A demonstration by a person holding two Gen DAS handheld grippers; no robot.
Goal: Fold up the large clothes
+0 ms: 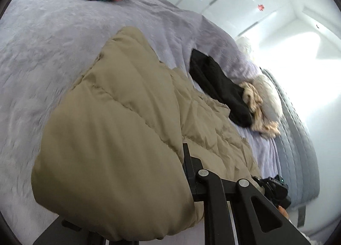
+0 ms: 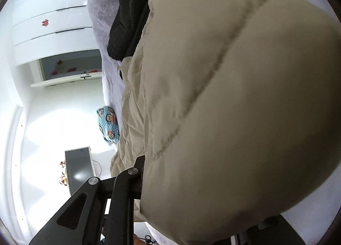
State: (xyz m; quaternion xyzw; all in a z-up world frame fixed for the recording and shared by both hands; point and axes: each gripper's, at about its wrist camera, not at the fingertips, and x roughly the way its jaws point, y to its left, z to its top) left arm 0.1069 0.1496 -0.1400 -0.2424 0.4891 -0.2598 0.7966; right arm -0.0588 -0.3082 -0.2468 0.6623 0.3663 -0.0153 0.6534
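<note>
A: Where is the puffy khaki quilted down jacket (image 1: 110,129)?
B: On the lavender plush bed cover (image 1: 42,53), its near edge bunched up. The left hand-held gripper (image 1: 187,159) is clamped on that padding.
A: And the right hand-held gripper (image 2: 141,172)?
B: Seemingly pinching the jacket too, jaws largely hidden. A black knitted garment (image 1: 219,89) lies beyond.

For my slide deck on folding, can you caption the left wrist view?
Left gripper shut on the tan puffer jacket, lifting its edge above the lavender bedspread.
</note>
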